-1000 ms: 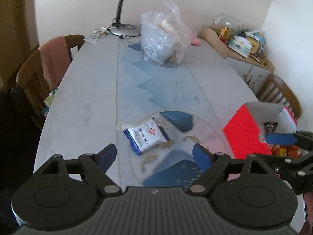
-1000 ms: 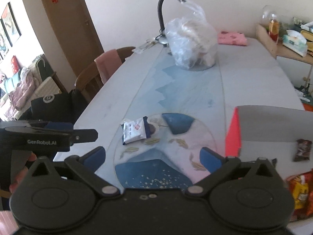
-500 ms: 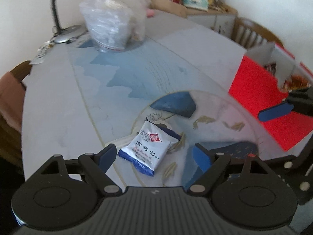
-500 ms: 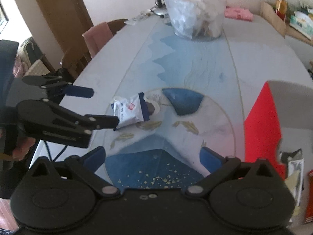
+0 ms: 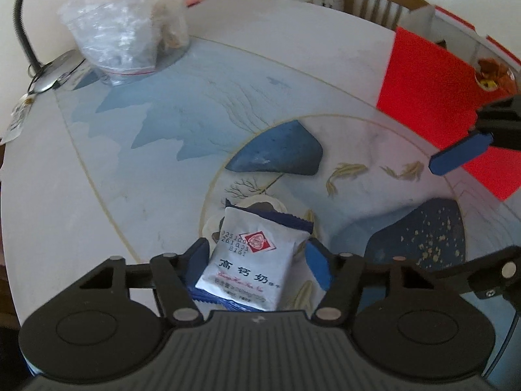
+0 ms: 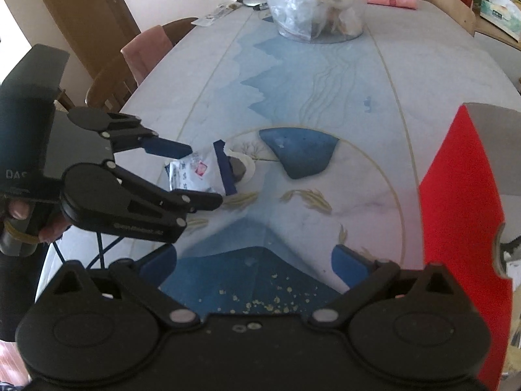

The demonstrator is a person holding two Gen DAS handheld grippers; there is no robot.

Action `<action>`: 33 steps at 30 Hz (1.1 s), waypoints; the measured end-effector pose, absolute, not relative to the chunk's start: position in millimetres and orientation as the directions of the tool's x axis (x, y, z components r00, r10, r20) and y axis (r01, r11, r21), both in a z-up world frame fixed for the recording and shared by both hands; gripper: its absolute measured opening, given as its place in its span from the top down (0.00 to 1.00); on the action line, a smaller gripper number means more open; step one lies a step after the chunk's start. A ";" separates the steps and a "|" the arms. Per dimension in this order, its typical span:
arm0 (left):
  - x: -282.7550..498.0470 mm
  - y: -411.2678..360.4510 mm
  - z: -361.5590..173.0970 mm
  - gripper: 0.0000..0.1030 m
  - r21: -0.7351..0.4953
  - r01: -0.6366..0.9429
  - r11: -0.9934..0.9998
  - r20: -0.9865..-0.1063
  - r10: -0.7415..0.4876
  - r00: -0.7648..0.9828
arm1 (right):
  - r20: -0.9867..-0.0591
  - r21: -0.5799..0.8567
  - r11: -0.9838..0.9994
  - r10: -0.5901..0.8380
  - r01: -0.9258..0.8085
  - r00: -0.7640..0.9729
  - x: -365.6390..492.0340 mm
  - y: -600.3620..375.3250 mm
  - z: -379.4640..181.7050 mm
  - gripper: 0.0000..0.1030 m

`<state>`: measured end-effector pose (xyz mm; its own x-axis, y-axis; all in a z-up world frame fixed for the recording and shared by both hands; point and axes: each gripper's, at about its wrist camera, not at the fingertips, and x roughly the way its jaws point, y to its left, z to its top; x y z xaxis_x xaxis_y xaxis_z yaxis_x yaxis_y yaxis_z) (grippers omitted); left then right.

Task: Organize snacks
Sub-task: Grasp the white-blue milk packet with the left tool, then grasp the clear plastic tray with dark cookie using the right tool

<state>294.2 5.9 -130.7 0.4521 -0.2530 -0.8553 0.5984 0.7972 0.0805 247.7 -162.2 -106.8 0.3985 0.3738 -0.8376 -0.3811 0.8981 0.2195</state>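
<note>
Between the blue pads of the left hand-held gripper point(image 5: 253, 257) lies a white-and-blue snack packet point(image 5: 250, 265), flat on the desk point(image 5: 97, 169); the pads flank it, contact unclear. Right hand-held gripper point(image 6: 254, 259) hangs spread wide beside the red box point(image 6: 456, 202).

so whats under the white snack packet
The white snack packet lies on the table, overlapping a pale painted disc. Anything directly beneath is covered.
</note>
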 end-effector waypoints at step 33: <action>236.7 120.9 -114.7 0.55 -0.207 -0.042 0.978 -0.789 -0.141 0.598 | -0.876 0.034 0.723 0.354 -0.690 0.328 319.4 -65.8 -142.1 0.20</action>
